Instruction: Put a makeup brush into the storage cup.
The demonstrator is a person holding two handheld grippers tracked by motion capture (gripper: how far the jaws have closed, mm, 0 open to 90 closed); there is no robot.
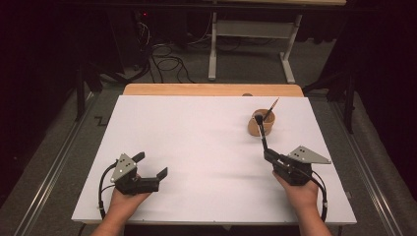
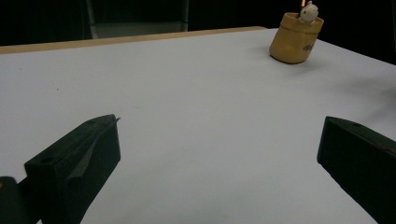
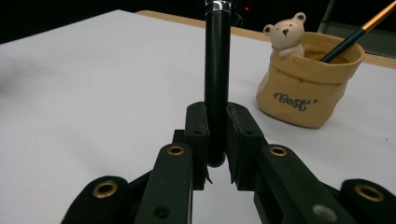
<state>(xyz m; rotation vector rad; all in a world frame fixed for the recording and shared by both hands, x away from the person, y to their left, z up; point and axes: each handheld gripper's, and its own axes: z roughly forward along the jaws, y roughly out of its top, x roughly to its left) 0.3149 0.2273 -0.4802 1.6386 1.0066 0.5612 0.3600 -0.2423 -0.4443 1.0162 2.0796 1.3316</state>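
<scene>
Our right gripper [image 3: 217, 140] has its jaws clamped on a black brush [image 3: 217, 70], handle end in the grip, head up by the pot [image 1: 261, 123]. Left gripper [image 1: 147, 169] sits wide open, holding nothing, well apart on the white board [image 1: 196, 147].

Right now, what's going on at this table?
A person works with a gripper in each hand over a white table. The right gripper is shut on a black-handled brush, held with its head near the tan bear pot, which already holds a thin brush. The left gripper rests open at the near left, holding nothing.
</scene>
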